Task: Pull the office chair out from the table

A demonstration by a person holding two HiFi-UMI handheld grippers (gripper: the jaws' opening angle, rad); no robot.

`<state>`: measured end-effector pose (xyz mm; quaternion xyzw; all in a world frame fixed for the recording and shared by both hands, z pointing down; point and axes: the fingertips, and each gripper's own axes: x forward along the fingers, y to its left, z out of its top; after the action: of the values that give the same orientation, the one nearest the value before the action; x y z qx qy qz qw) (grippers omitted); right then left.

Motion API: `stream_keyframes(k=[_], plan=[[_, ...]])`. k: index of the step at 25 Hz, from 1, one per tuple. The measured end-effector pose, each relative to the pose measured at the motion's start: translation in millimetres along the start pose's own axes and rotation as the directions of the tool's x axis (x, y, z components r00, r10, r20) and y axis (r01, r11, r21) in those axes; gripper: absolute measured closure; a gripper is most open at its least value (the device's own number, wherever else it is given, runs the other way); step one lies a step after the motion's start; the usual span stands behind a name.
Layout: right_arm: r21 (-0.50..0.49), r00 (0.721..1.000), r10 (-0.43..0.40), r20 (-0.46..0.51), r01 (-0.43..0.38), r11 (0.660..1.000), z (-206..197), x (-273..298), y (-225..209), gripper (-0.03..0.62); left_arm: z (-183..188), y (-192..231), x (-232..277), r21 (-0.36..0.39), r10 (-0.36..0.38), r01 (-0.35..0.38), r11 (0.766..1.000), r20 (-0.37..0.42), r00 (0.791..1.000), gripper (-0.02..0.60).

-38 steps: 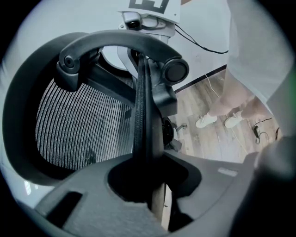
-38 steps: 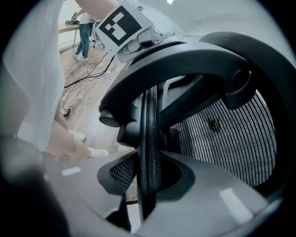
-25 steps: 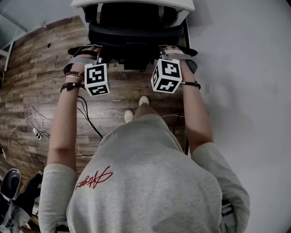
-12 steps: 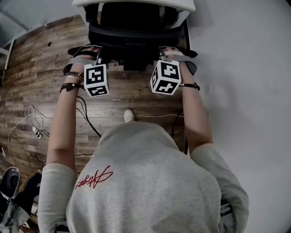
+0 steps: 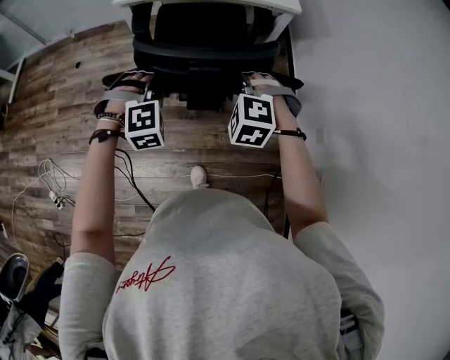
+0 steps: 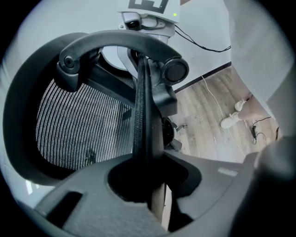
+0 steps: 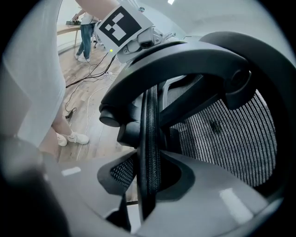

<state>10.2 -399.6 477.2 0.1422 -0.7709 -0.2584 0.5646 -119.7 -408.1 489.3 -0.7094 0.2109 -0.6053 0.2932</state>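
Observation:
The black office chair (image 5: 204,50) stands tucked under the white table (image 5: 211,5) at the top of the head view. My left gripper (image 5: 149,84) is shut on the left side of the top of its backrest, and my right gripper (image 5: 247,81) on the right side. In the left gripper view, the thin mesh-edged backrest rim (image 6: 141,115) runs straight down between the jaws of the left gripper (image 6: 149,187). The right gripper view shows the same rim (image 7: 149,134) pinched by the right gripper (image 7: 147,190). The headrest arch (image 6: 115,39) curves above.
A white wall (image 5: 373,112) runs close along the right. Cables (image 5: 56,190) lie on the wooden floor at the left, and a dark bag (image 5: 28,295) sits at the lower left. My shoe (image 5: 199,176) shows below the chair. Another person (image 7: 85,25) stands far off.
One of my two shoes has gone out of sight beneath my body. Both grippers keep the same hold on the backrest; the chair has not visibly moved.

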Motion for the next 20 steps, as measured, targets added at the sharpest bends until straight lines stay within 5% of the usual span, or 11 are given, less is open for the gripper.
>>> stream_keyframes(k=[20], plan=[[-0.006, 1.0, -0.016, 0.005, 0.016, 1.0, 18, -40, 58, 0.493, 12, -52, -49, -0.006, 0.002, -0.002, 1.0, -0.009, 1.0, 0.506]])
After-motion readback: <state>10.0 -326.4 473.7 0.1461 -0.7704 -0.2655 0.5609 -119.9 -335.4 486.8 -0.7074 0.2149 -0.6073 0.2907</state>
